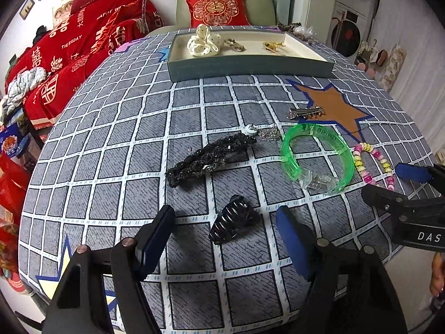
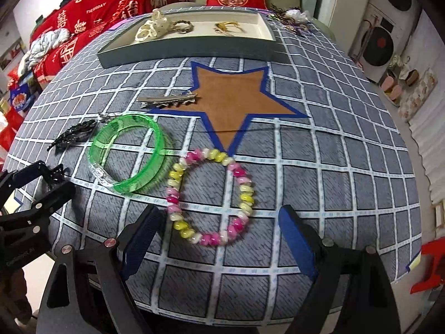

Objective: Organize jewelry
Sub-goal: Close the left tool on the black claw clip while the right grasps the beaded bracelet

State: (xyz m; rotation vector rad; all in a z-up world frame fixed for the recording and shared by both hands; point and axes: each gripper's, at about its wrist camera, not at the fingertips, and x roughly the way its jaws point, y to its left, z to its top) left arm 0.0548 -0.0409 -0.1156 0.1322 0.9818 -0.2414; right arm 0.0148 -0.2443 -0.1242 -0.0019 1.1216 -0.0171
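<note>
- The left tool (image 1: 225,239) hangs low over the surface (image 1: 111,139), its pads spread with the black claw clip (image 1: 233,220) lying between them and clear of both, so nothing is gripped. The clip looks like light, hard, glossy plastic, likely slippery. A pinch across its ribbed body, where the teeth meet, should hold better than one on the smooth curved back.
- Just beyond it lies the black beaded hair piece (image 1: 211,156), long and knobbly. It will probably flex, so a hold near its middle seems safest.
- Beside its far end sits a small white earring with a chain (image 1: 262,132), tiny and fiddly, and hard to lift off cloth.
- The green translucent bangle (image 2: 128,150) is rigid and smooth. One pad inside the ring and one outside, on a single wall, would suit it.
- The metal hair clip (image 2: 169,100) lies flat at the edge of the brown star (image 2: 239,103). It is thin and stiff, best taken across its narrow width.
- The right tool (image 2: 219,236) is released and spread wide, with the near part of the pink and yellow bead bracelet (image 2: 211,197) between its pads. The beads look slick and the loop will sag, so pinching one strand of beads is my guess.
- The tray (image 1: 250,69) at the far edge already holds a cream scrunchie (image 1: 203,41) and small gold pieces (image 1: 272,46).
</note>
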